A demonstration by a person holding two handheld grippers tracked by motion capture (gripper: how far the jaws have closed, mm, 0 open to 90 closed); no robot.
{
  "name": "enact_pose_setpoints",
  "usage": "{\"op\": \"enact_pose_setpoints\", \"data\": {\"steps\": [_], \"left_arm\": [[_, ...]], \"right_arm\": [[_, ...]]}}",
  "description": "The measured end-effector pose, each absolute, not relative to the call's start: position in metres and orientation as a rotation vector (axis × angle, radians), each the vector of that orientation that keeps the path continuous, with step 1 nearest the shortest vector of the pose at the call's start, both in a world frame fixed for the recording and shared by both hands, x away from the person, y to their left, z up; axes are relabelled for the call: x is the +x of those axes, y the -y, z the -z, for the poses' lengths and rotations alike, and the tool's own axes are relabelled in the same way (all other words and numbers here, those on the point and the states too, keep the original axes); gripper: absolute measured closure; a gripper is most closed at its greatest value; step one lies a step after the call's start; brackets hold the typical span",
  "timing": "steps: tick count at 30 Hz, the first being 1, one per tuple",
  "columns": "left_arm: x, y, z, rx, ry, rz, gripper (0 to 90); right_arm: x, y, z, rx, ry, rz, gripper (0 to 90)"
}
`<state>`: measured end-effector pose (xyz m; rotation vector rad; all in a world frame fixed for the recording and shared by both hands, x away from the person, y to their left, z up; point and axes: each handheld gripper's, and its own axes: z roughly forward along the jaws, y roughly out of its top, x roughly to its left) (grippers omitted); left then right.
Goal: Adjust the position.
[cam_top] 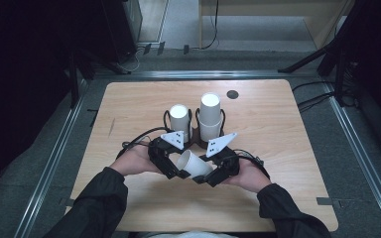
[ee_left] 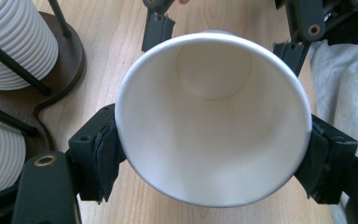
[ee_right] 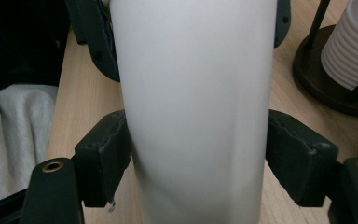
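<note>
A white paper cup [cam_top: 194,164] lies on its side in the air between my two grippers, low over the table's front middle. In the left gripper view its open mouth [ee_left: 214,116] faces the camera, and the left gripper [ee_left: 212,158] [cam_top: 180,167] is shut on it, one pad at each side of the rim. In the right gripper view the cup's wall [ee_right: 196,93] runs up the middle, and the right gripper [ee_right: 198,158] [cam_top: 207,172] is shut on it, both pads pressed to its sides.
Behind the grippers a dark holder [ee_left: 70,51] with black rods carries two upside-down stacks of ribbed white cups, a short stack [cam_top: 180,116] and a taller stack [cam_top: 210,116]. A black round spot [cam_top: 232,94] marks the wooden table [cam_top: 129,109] at the back. Grey cloth [ee_right: 9,140] lies at the near edge.
</note>
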<state>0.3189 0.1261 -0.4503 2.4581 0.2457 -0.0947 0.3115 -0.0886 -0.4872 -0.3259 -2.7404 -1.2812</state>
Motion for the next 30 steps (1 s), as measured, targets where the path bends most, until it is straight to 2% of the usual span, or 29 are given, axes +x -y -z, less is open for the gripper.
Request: {"op": "enact_pose_setpoints", "data": {"steps": [5, 12, 16, 30], "left_arm": [[0.32, -0.124, 0.453, 2.475, -0.237, 0.102, 20.1], [0.323, -0.125, 0.452, 2.445, -0.27, 0.129, 15.6], [0.323, -0.127, 0.448, 2.407, -0.29, 0.101, 11.7], [0.321, -0.143, 0.444, 2.213, -0.362, 0.115, 13.3]], "right_arm": [[0.31, 0.087, 0.489, -0.307, 2.757, 1.267, 30.0], [0.31, 0.088, 0.488, -0.31, 2.763, 1.285, 29.8], [0.312, 0.092, 0.486, -0.329, 2.752, 1.314, 29.8], [0.316, 0.103, 0.475, -0.363, 2.66, 1.462, 29.8]]}}
